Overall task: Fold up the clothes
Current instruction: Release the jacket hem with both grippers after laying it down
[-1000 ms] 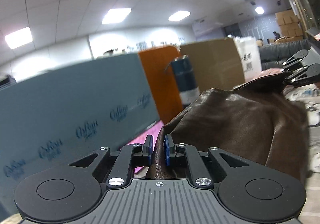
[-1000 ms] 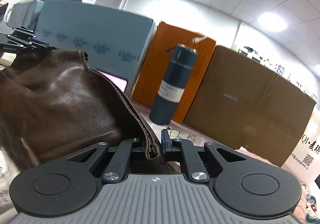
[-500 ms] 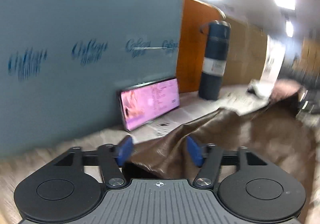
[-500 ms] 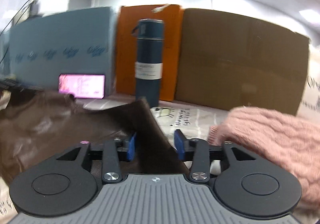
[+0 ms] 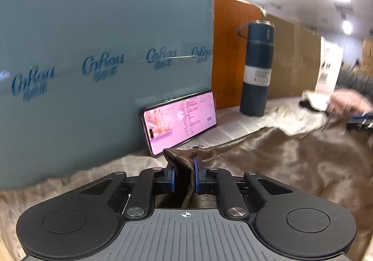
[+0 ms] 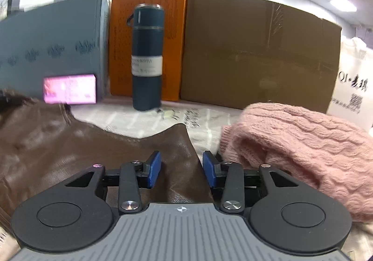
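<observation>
A brown leather garment point(image 5: 279, 163) lies spread on the cloth-covered table. My left gripper point(image 5: 184, 172) is low at its near left corner, its jaws closing, and the blue pads pinch a raised fold of the leather. My right gripper point(image 6: 181, 167) sits over the garment's right corner point(image 6: 179, 144). Its jaws are closing a little but still stand apart, and the leather lies flat between the pads without being pressed. In the left wrist view the right gripper shows as a blurred blue shape point(image 5: 361, 120) at the far right edge.
A pink knitted sweater point(image 6: 291, 140) lies right beside my right gripper. A dark blue flask point(image 6: 146, 58) and a lit phone point(image 5: 179, 121) stand at the back against a blue-grey box point(image 5: 93, 51), an orange box point(image 6: 172, 39) and a brown carton point(image 6: 256, 51). A white bag point(image 6: 354, 84) stands at the right.
Both grippers came down from holding the leather raised and let it drop onto the table. The left one opened, then closed again on a fold; the right one stays open.
</observation>
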Demonstrator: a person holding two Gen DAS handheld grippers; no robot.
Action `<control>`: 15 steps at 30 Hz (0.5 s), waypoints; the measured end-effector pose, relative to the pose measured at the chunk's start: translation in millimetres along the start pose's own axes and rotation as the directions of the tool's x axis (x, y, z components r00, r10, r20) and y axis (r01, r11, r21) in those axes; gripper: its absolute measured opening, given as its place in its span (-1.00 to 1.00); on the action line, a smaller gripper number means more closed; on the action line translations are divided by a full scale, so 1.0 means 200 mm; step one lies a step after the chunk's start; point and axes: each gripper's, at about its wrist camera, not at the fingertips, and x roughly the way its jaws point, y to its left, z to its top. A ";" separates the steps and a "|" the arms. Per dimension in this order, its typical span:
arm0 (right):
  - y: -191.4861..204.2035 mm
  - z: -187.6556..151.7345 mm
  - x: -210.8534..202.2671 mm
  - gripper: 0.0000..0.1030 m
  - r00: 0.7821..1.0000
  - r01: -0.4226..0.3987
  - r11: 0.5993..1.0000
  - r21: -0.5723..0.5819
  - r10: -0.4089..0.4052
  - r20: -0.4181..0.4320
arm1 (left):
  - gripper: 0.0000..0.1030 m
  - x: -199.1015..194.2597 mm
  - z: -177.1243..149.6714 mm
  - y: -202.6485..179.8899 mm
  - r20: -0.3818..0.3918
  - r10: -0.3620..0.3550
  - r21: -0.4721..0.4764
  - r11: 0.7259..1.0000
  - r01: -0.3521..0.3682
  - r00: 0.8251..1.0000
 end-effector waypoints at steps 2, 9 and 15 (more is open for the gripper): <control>0.02 -0.01 0.01 -0.30 0.999 0.030 0.999 -0.030 -0.031 -0.024 | -0.66 0.04 -0.01 -0.03 -0.035 0.030 0.037 0.999 -0.029 0.999; -0.01 -0.01 -0.07 0.07 0.997 0.078 0.996 0.036 -0.079 0.015 | 0.06 -0.09 0.02 0.07 -0.022 0.090 -0.183 0.979 -0.092 0.996; -0.01 -0.02 -0.44 0.71 0.985 0.130 0.923 0.361 -0.163 0.061 | 0.58 -0.39 0.01 0.02 0.014 0.052 -0.284 0.958 -0.046 0.999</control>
